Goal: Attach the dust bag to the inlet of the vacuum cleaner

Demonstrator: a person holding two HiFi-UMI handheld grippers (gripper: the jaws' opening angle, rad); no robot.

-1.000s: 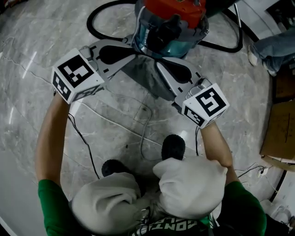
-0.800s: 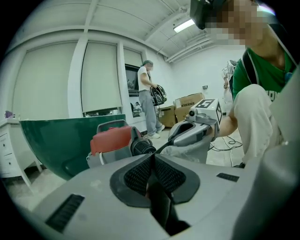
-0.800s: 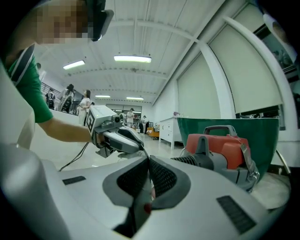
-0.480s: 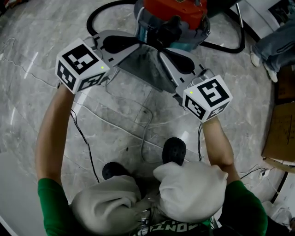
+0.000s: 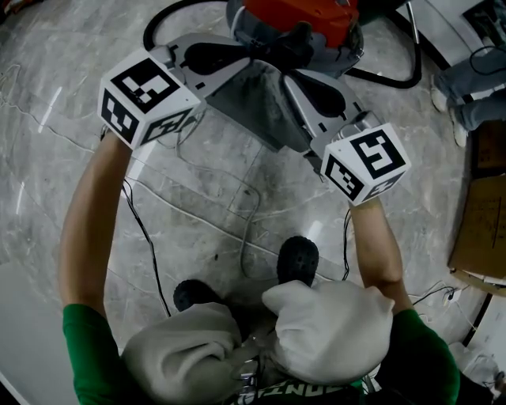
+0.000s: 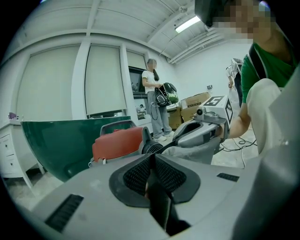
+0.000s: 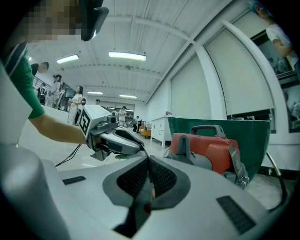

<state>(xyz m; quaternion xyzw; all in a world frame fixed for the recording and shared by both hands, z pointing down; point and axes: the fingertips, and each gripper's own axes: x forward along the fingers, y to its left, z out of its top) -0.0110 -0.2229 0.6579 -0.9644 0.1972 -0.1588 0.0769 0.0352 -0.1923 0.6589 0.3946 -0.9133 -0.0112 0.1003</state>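
Note:
A grey dust bag [image 5: 251, 107] hangs between my two grippers, right in front of the vacuum cleaner [image 5: 296, 24], which has a red top and a teal body. My left gripper [image 5: 249, 63] is shut on the bag's left upper edge. My right gripper [image 5: 285, 77] is shut on its right upper edge. The bag's top sits against the vacuum's front, and the inlet itself is hidden behind it. In the left gripper view the jaws [image 6: 151, 157] pinch a dark edge, with the vacuum [image 6: 119, 143] just beyond. The right gripper view shows the same pinch [image 7: 149, 160] beside the vacuum [image 7: 211, 150].
A black hose [image 5: 156, 28] loops left of the vacuum and a black cable [image 5: 395, 79] curves to its right. Thin white cables [image 5: 245, 213] lie on the marble floor by my feet. A cardboard box [image 5: 482, 229] and another person's leg [image 5: 474, 87] are at the right.
Both grippers have carried the bag forward, closer to the vacuum's front. The bag stays held at both edges.

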